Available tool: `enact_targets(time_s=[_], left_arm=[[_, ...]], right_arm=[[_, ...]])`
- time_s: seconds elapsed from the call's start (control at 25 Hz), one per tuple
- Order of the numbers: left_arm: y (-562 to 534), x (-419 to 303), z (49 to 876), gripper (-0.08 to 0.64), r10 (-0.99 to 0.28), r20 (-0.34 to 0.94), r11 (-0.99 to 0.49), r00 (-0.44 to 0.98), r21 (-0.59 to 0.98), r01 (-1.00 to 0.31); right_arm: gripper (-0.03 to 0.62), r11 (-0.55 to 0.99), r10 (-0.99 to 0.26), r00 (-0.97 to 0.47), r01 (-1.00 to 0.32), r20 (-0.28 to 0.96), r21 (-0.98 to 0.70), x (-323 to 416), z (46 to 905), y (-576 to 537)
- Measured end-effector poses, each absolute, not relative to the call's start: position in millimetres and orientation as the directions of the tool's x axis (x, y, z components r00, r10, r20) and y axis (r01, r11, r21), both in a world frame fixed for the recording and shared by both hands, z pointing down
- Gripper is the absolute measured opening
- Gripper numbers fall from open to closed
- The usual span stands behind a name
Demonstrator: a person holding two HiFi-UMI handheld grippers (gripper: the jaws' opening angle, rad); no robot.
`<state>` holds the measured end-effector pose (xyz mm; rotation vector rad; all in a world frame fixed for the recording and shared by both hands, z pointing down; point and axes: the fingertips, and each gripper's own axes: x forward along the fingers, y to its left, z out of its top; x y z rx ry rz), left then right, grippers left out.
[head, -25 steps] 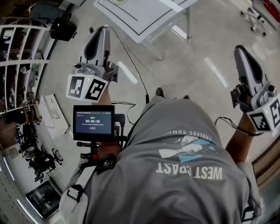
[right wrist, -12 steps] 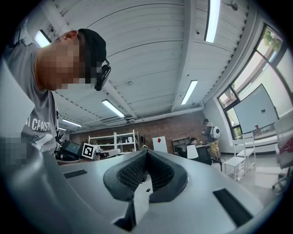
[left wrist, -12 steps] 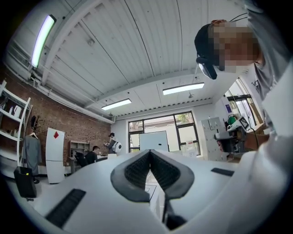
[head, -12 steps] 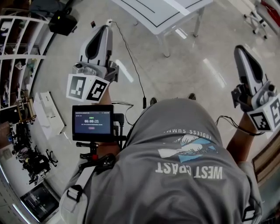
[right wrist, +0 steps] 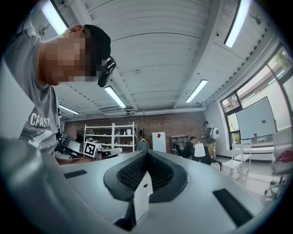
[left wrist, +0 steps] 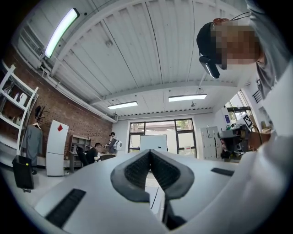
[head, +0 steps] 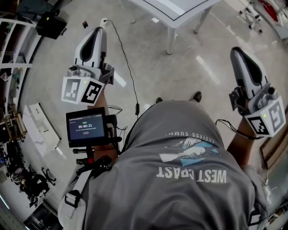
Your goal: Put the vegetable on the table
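No vegetable shows in any view. A corner of the white table (head: 179,6) with black lines reaches in at the top of the head view, one leg (head: 170,39) standing on the floor. My left gripper (head: 95,31) is held out over the floor, left of that table. Its jaws are shut with nothing between them, and the pads meet at the tip (left wrist: 150,153). My right gripper (head: 236,51) is held out at the right, also over bare floor. Its jaws (right wrist: 146,153) are shut and empty too.
A black cable (head: 128,67) runs across the grey floor between the grippers. White shelving (head: 10,45), a black case (head: 49,26) and a white board (head: 39,129) lie at the left. A small screen (head: 85,128) hangs at the person's chest. People sit and stand far across the room (right wrist: 208,137).
The table has slid up and to the right, mostly out of the head view, and the shelving has drifted left. Both grippers stay shut and held out ahead.
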<state>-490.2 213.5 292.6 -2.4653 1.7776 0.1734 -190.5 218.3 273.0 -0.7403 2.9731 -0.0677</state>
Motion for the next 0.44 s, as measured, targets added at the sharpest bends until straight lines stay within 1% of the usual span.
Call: enact_targets(time_s=[0.2,0.44], left_arm=[[227,-508,302,0.006,-0.927,-0.155,-0.344,0.341,-0.004,-0.939],[215,-505,295,0.007,-0.909,-0.168,-0.39,0.381,0.022,-0.921]], right_arm=[[0.006,0.872,-0.49,-0.871,-0.488,-0.031,-0.051,-211,276,244],[0.006,0.858,-0.512,-0.859,-0.512,-0.015,-0.04,-217,262,241]])
